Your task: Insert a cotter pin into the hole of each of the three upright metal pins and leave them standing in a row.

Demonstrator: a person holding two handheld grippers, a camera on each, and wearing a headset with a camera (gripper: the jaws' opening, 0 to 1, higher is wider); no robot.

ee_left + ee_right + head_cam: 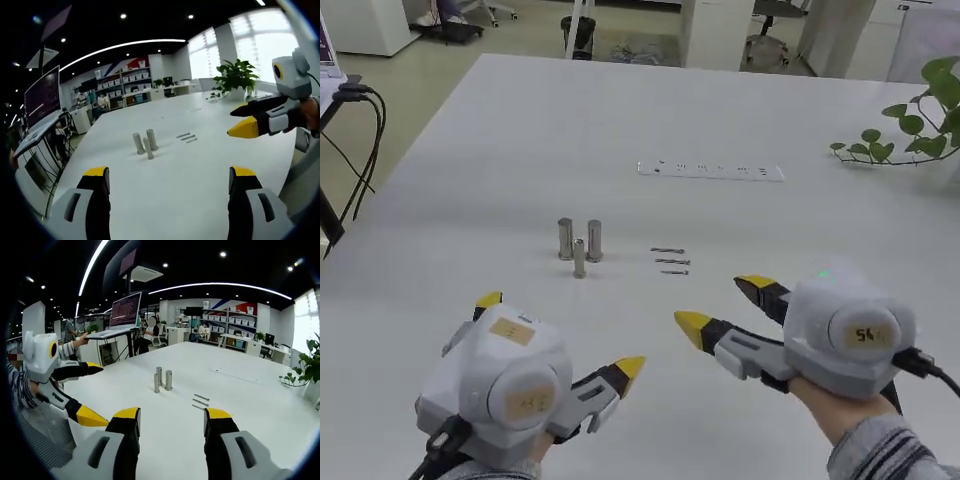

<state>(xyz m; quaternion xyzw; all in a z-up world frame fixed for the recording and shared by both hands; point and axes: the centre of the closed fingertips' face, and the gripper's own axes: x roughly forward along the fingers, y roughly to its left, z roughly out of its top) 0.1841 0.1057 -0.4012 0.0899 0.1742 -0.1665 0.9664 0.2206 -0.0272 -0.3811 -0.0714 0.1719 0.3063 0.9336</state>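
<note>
Nearest to me, my left hand-held gripper (560,332) hovers above the white surface (520,130) with its two yellow-tipped jaws spread wide and nothing between them. My right hand-held gripper (723,301) hangs beside it, slightly farther forward, its jaws likewise apart and holding nothing. Beyond both, near the middle of the surface, three metal pins (579,245) stand upright in a tight cluster: two side by side at the back, and a third just in front of the gap between them, forming a triangle and not a row. To the right of this cluster, near it but not touching, three cotter pins (671,261) lie flat on the surface, parallel to one another and stacked front to back. Farther away a white power strip (710,171) lies across the surface. At the far right edge, leafy stems of a plant (920,120) reach over the surface.
</note>
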